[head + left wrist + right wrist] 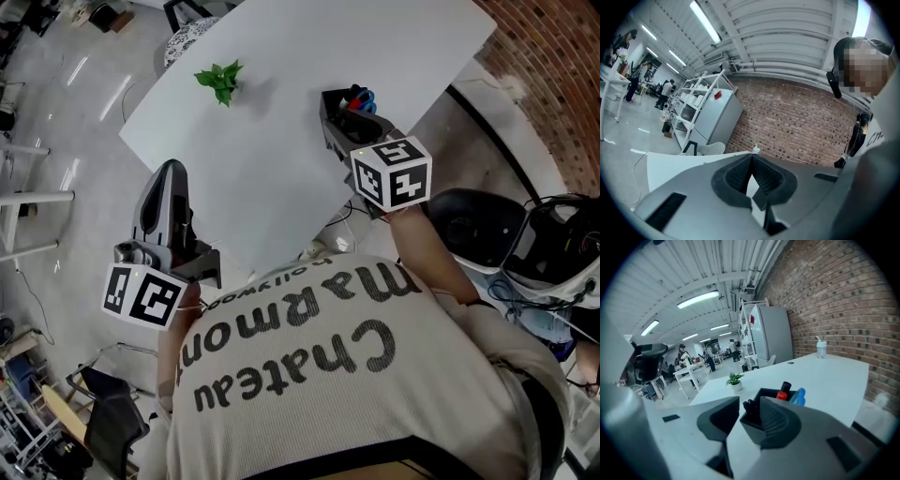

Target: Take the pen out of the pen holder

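White table [281,141] fills the head view, brick wall [843,301] off to the rt, small plant [219,81] far across. The action's all near the table's rt edge, where the pen holder [751,426] stands. Right gripper [749,405] is on it, jaws spread wide w/ nothing pinched, angled a bit downward. The holder sits dead ahead, its near corner showing right in the gap btw the jaws. Whether the jaw tips touch the holder's wall, can't tell. Key relation: black pens [751,409] stand bunched in that near corner, long axis roughly upright, tops poking above the rim, lined up w/ the gap. So I'd judge the coming move as a short push fwd and down to bracket one, then a squeeze and a straight lift along its axis. Also in the holder, toward its far side: red-capped marker [782,395], black-capped marker [786,386] and a blue item [799,397] — pen or not, can't say. Left gripper [751,158] is no contender: jaws closed tip to tip on nothing, held off the table's near-left edge, well apart from the holder — rt hand is clearly the nearer one.
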Demonstrator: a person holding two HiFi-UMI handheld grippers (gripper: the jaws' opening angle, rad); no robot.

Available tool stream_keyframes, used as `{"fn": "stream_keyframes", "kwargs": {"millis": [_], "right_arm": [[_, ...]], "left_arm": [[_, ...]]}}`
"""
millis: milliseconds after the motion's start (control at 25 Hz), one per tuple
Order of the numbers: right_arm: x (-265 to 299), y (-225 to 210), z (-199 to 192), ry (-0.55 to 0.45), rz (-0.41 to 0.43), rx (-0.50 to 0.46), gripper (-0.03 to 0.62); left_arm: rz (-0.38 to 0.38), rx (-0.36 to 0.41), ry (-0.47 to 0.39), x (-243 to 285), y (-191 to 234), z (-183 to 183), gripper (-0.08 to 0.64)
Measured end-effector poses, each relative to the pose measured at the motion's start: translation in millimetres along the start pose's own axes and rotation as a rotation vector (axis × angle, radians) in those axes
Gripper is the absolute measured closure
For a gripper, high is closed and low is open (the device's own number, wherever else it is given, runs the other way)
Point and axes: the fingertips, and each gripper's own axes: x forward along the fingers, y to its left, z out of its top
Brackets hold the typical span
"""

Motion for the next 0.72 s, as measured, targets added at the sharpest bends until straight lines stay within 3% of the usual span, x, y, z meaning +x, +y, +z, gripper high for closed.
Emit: {"fn": "stream_keyframes", "kwargs": {"millis": [200, 720], "right_arm": [[6, 2, -5, 0.037, -0.023, -0.076, 0.448], [8, 4, -13, 0.065, -0.049, -0.017, 0.492]], "left_arm": [[0.000, -0.001, -0.003, 1, 1, 0, 0.560], [0.001, -0.008, -0.022, -14, 6, 3, 0.560]]}}
